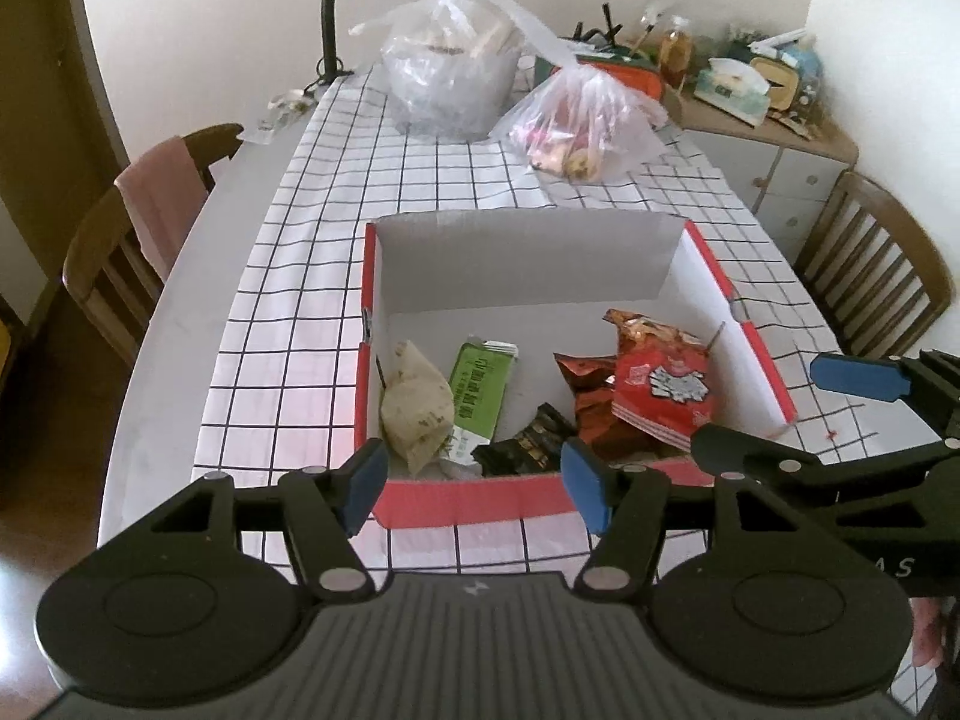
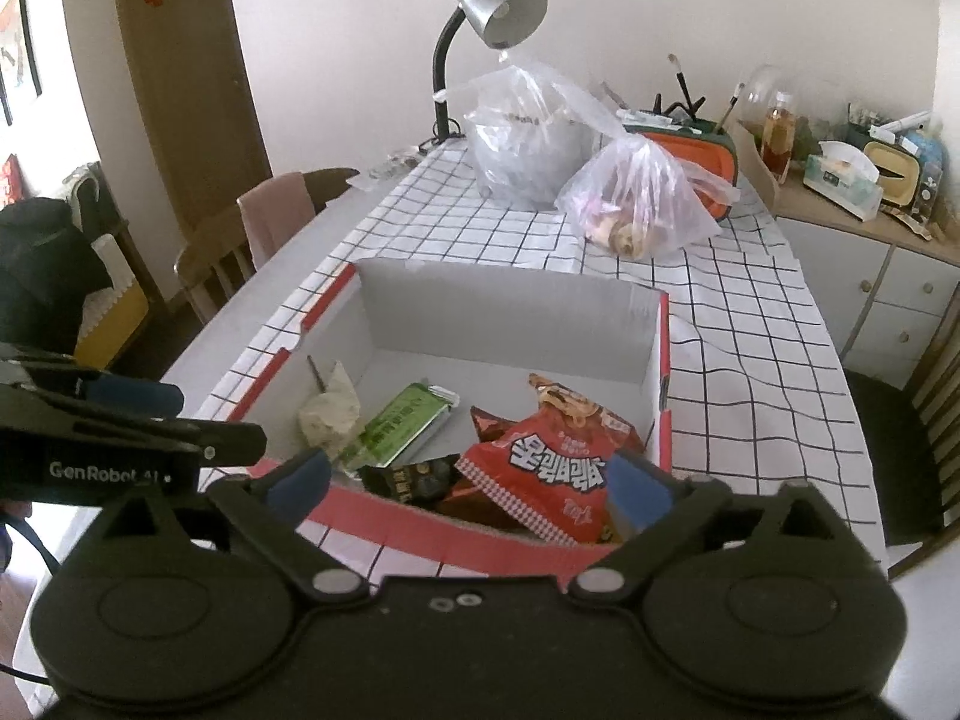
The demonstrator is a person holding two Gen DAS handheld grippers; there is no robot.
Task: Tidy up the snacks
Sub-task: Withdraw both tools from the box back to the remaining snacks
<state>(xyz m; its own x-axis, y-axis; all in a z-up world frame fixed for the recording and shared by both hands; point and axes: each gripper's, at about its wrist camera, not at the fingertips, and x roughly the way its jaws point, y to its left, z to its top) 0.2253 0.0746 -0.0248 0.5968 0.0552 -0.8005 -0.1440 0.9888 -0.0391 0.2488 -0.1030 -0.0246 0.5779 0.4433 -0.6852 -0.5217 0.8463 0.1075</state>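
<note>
Inside red box (image 1: 474, 501); snack packets (image 1: 663, 387) lie.

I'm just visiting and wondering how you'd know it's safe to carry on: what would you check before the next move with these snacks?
1. Left gripper empty, its fingers apart: ok.
2. Right gripper empty, its fingers wide apart: ok.
3. Red-edged box sits flat on the checked tablecloth, open at the top: ok.
4. Snacks already in the box: red snack bag, green packet, dark packet, pale wrapped item: ok.
5. More snacks left to sort: the plastic bag behind the box looks filled, contents unclear: cannot tell.
6. Both grippers clear of each other: close side by side, whether touching: cannot tell.
</note>
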